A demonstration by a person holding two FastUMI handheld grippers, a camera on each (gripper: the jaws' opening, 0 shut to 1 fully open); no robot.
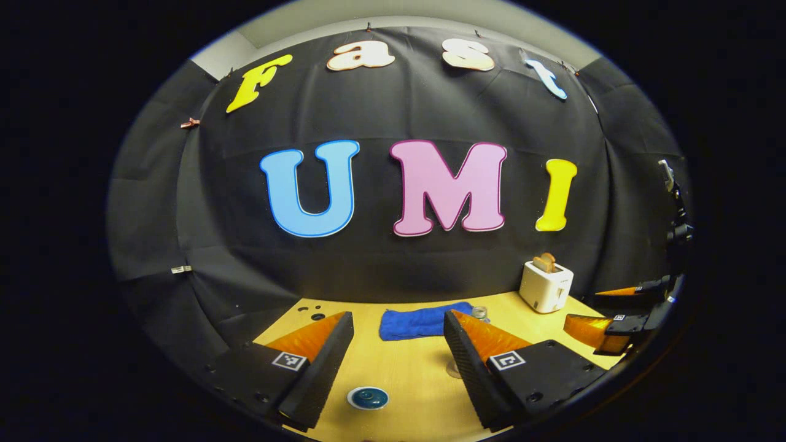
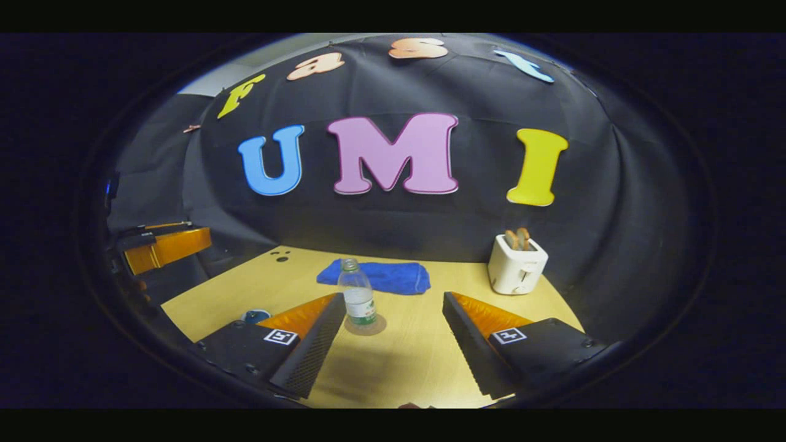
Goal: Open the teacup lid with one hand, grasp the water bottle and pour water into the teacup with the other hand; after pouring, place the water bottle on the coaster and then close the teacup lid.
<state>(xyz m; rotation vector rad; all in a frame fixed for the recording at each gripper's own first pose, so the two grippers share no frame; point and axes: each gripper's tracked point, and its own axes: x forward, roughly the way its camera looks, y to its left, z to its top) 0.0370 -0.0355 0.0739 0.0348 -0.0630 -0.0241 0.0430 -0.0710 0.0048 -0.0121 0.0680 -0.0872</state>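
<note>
Although the teacup (image 1: 368,398) sits low between the left gripper's fingers in the left gripper view, little of it can be read: a round blue top with a pale rim on the wooden table (image 1: 405,374), and whether that blue disc is the lid or the inside of the cup cannot be told. In the right gripper view the teacup (image 2: 255,316) is mostly hidden behind a finger, with just a blue sliver peeking out.

One water bottle (image 2: 358,299) stands upright on one round coaster (image 2: 366,325), clear plastic with a green label. In the left gripper view the bottle (image 1: 479,313) is nearly all covered by the right-hand finger; its neck and a trace of the base show.

Behind lie one blue cloth (image 2: 376,275) and one white toaster (image 2: 516,264) holding two slices of bread, both near the back wall.

Two grippers are present. The left gripper (image 1: 398,362) has its fingers spread wide, nothing between them but table and teacup. The right gripper (image 2: 393,344) is likewise spread and grips nothing, the bottle standing just beyond its fingers. Each shows at the edge of the other's view, cut off by the rim.
</note>
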